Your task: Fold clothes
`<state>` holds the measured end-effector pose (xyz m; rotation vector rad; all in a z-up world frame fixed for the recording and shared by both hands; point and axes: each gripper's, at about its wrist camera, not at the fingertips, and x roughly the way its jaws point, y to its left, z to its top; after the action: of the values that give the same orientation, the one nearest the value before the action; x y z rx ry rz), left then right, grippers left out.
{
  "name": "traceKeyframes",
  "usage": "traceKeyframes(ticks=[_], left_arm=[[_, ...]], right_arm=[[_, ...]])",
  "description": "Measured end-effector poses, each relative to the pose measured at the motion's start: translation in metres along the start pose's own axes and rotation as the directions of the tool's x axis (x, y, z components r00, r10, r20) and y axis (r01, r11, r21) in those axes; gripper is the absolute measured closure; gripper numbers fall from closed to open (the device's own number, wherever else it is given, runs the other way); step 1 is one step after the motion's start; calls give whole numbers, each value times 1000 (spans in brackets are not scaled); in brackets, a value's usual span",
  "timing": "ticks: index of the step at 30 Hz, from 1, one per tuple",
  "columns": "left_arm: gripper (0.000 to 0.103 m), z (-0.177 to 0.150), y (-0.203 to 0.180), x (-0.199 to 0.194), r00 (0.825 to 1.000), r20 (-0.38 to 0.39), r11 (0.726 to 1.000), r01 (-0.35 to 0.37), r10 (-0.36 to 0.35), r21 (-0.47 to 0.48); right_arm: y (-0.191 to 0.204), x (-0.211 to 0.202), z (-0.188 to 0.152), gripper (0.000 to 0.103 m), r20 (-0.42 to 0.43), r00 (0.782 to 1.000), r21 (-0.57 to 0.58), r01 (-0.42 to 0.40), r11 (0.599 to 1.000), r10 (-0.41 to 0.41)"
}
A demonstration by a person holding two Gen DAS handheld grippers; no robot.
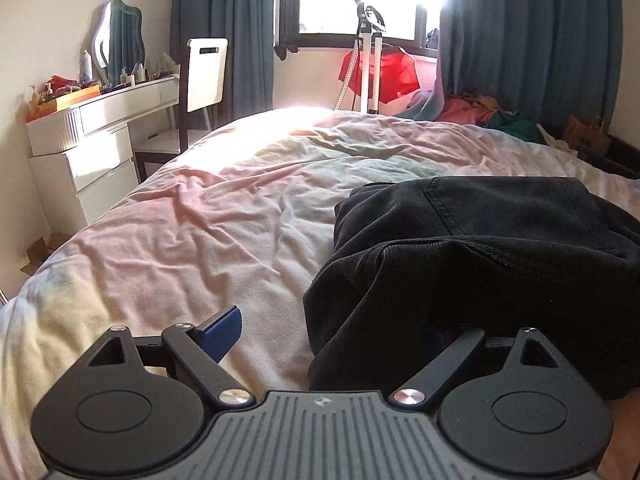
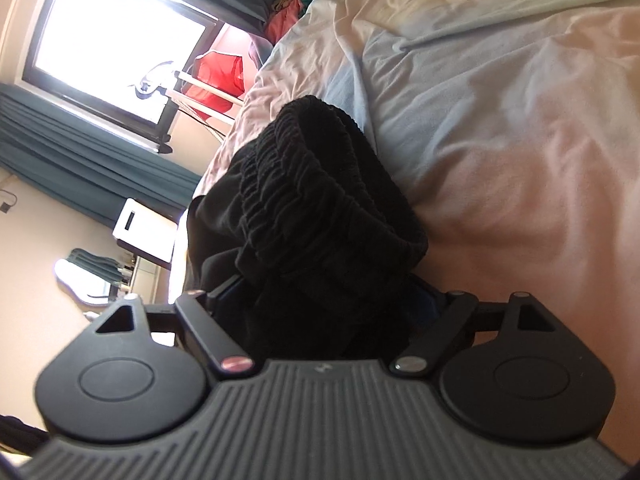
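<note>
1. Black trousers: bunched in a heap on the bed.
2. Left gripper: at the near edge of the trousers; I see one blue finger standing clear, the other hidden under cloth. Spread wide.
3. Right gripper: jaws around cloth below the elastic waistband; I cannot tell whether it is clamped.
4. Handling, my judgement: square edges, flatten before creasing.
5. Writing: none readable.

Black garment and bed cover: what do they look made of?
Black garment: probably heavy cotton twill or denim, matte; stitched patch pocket, ribbed gathered elastic waistband. Bed cover: soft thin woven cotton, matte, finely wrinkled, pale pastel patches. Fibre content cannot be confirmed.
</note>
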<state>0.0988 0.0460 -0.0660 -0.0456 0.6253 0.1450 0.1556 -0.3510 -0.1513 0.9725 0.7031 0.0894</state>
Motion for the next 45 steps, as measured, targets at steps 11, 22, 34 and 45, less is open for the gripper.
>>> traceKeyframes(ticks=[11,22,34,45], left_arm=[[13,12,7,15,991,-61,987,114,-121,-111],[0,41,62,15,858,-59,805,453,-511,-383],[12,44,54,139,723,-247,712,452,-646,-537],[69,65,39,122,735,-218,754,555,-642,-352]], right_arm=[[6,30,-4,9,-134,989,-78,-72,994,61],[29,17,-16,51,-108,993,-260,15,966,-44],[43,3,-20,68,-46,999,-301,0,953,-15],[81,-21,-5,74,9,999,-328,-47,944,52]])
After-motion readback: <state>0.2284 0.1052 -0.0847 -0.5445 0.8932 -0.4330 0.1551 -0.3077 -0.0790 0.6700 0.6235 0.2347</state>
